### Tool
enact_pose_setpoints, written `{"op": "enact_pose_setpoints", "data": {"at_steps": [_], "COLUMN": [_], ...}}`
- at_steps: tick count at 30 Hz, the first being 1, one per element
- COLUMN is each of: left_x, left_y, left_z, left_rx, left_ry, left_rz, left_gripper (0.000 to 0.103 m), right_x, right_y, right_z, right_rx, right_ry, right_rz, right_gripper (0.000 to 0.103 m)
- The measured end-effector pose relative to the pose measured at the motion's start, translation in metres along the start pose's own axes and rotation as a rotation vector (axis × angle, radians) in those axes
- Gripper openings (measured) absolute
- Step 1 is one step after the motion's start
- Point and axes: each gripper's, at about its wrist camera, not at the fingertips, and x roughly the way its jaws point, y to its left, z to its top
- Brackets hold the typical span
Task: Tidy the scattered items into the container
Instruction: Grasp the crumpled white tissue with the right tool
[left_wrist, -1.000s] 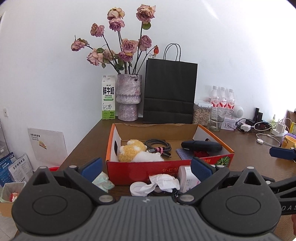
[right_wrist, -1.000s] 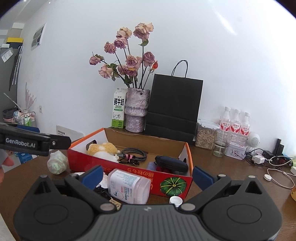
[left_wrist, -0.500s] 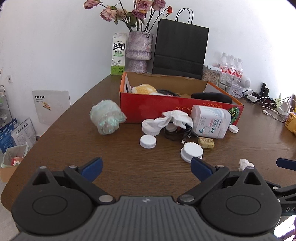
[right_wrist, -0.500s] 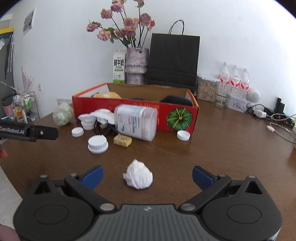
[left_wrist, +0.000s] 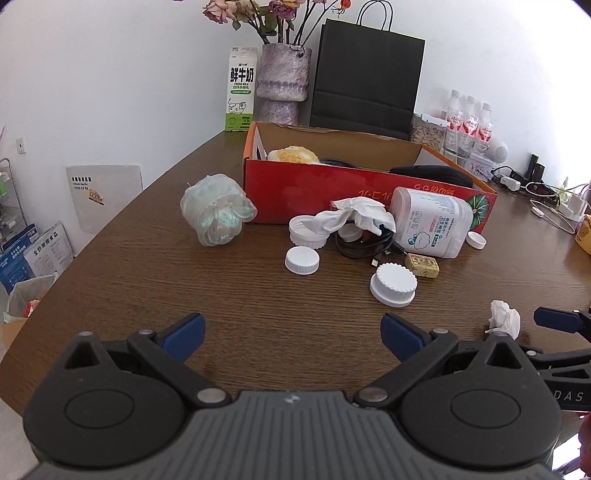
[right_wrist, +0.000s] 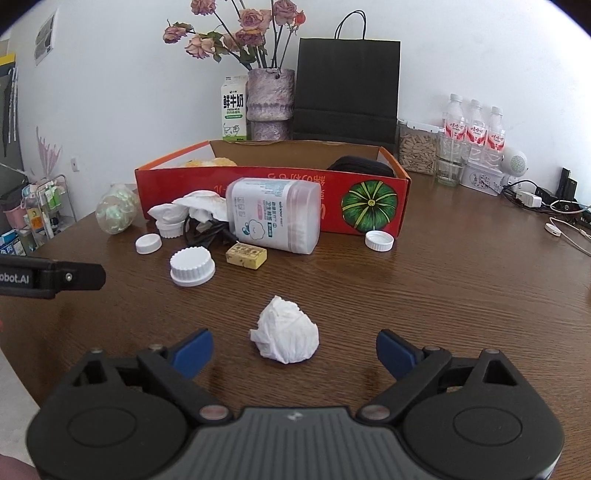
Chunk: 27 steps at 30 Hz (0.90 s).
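While both grippers' jaws stand spread and empty, the right gripper (right_wrist: 293, 349) having just narrowed around a crumpled white tissue ball (right_wrist: 285, 334) on the brown wooden worktop (right_wrist: 461, 280), the red cardboard box (right_wrist: 332, 199) holds few items and most remain scattered.

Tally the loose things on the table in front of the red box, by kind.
White plastic caps: 4
Crumpled white tissues: 2
White plastic jar lying down: 1
Small yellow block: 1
Tangled black cable: 1
Pale green bagged bundle: 1
Total: 10
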Motion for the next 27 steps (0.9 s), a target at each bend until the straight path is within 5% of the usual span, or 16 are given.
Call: {"op": "enact_pose_setpoints", "data": {"at_steps": [12, 14, 15, 16, 27], "left_x": [0.009, 0.011, 0.012, 0.012, 0.015], "left_y": [-0.023, -0.026, -0.027, -0.029, -0.023], "left_z": [0.0, 0.0, 0.001, 0.001, 0.008], "left_rx": [0.075, 0.082, 0.084, 0.088, 0.063], "left_ry": [-0.039, -0.045, -0.046, -0.048, -0.068], "left_rz": [-0.002, 0.004, 0.002, -0.002, 0.035], "left_gripper": [0.103, 0.103, 0.103, 0.103, 0.103], "right_x": [0.013, 0.012, 0.011, 0.011, 0.005], "right_y": [0.004, 0.005, 0.004, 0.004, -0.007], "right_z": [0.002, 0.002, 0.002, 0.003, 0.022], "right_rx": [0.012, 0.007, 0.01, 0.014, 0.047], "right_ry": [0.014, -0.004, -0.011, -0.013, -0.091], "right_rz": [0.0, 0.002, 0.005, 0.007, 0.0], "right_gripper": [0.077, 0.055, 0.03, 0.024, 0.023]}}
